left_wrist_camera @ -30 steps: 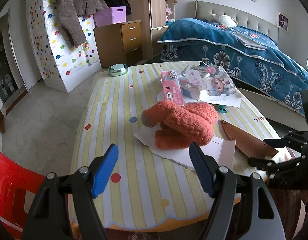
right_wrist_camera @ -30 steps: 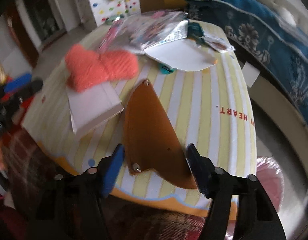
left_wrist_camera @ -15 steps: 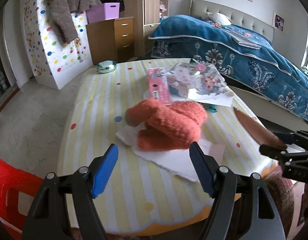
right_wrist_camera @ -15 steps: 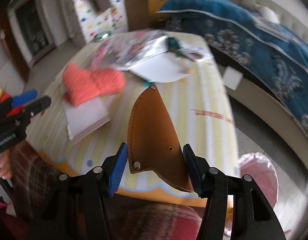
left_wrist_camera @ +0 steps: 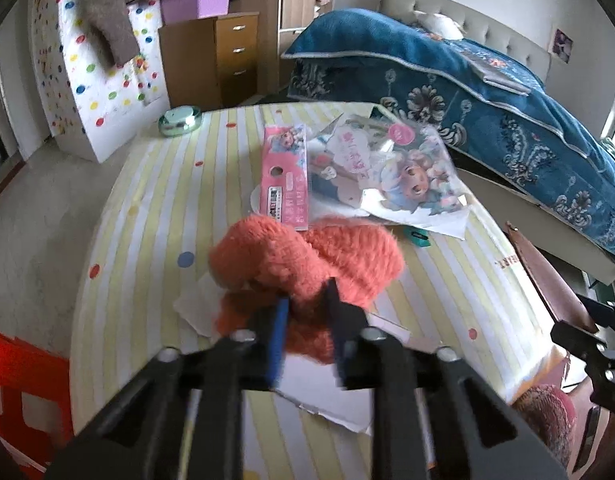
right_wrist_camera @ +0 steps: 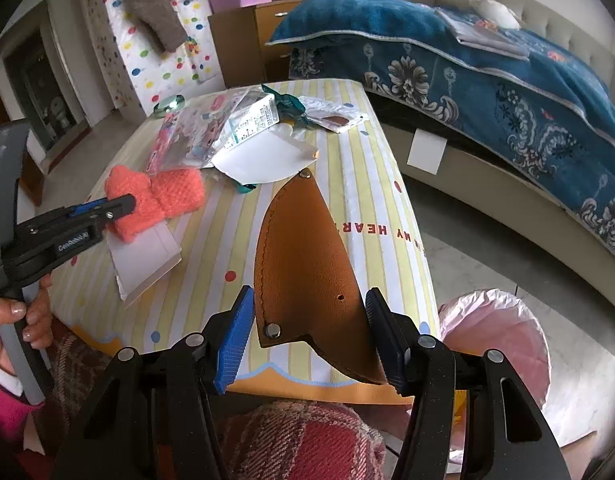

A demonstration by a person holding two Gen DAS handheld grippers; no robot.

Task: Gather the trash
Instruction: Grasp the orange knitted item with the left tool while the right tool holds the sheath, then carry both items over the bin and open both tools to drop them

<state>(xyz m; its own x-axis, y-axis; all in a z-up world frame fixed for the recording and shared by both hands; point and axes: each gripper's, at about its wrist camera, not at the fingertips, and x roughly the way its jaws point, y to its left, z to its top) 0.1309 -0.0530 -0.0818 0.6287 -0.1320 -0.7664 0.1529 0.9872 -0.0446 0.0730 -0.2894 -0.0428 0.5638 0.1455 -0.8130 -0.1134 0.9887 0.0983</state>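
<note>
A fluffy orange knitted piece (left_wrist_camera: 307, 256) lies on a white paper (left_wrist_camera: 195, 308) near the front of the striped table (left_wrist_camera: 167, 200). My left gripper (left_wrist_camera: 305, 308) is shut on its near edge; the right wrist view shows that gripper (right_wrist_camera: 123, 204) pinching the orange piece (right_wrist_camera: 159, 200) from the left. My right gripper (right_wrist_camera: 309, 336) is shut on a brown leather sheath (right_wrist_camera: 303, 264), held above the table's front right corner. A bin lined with a pink bag (right_wrist_camera: 527, 320) stands on the floor just right of that corner.
Farther back on the table lie a doll package (left_wrist_camera: 387, 168), a pink card (left_wrist_camera: 285, 176), white paper and a green tin (left_wrist_camera: 179, 120). A bed with a blue cover (left_wrist_camera: 507, 92) runs along the right. A red chair (left_wrist_camera: 23, 392) stands at the near left.
My left gripper moved forward to the orange piece and shut on it. My right gripper lifted the brown sheath off the table and rolled it more upright.
</note>
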